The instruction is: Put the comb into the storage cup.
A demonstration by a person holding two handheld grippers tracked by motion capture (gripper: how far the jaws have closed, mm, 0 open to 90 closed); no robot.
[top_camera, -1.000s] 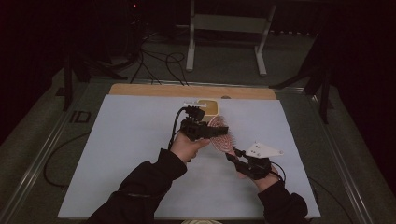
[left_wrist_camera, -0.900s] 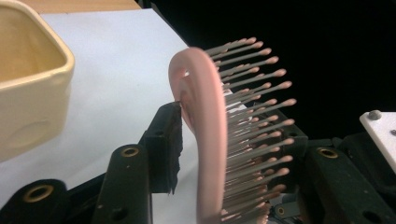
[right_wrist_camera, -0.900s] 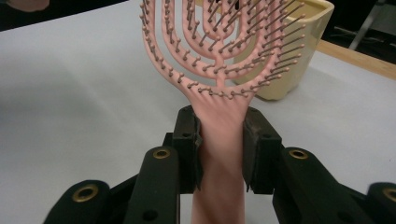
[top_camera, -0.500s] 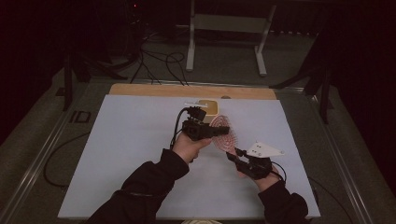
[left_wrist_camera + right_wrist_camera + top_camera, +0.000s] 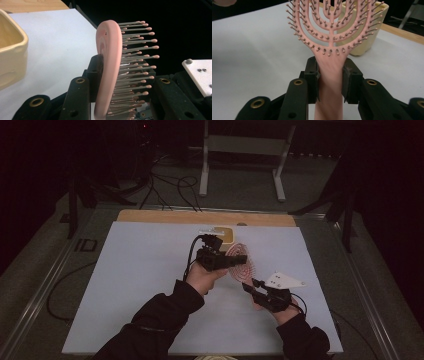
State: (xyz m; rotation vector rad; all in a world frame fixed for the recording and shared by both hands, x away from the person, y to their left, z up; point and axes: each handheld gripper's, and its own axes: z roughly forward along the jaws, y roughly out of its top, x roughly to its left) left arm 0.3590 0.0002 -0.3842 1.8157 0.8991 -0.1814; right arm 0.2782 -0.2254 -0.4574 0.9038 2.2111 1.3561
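surface: wooden table (image 5: 150, 215) | on it: white sheet (image 5: 135, 285) | on sheet: cream container (image 5: 227, 235), far edge

Matt pink plastic hairbrush (image 5: 329, 62), glossy cream ceramic container (image 5: 10, 50), bare wooden board (image 5: 205, 217).

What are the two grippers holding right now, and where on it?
Both grip the pink vented plastic hairbrush: right gripper clamps its handle, left gripper pinches its bristled head, jaws just closed.
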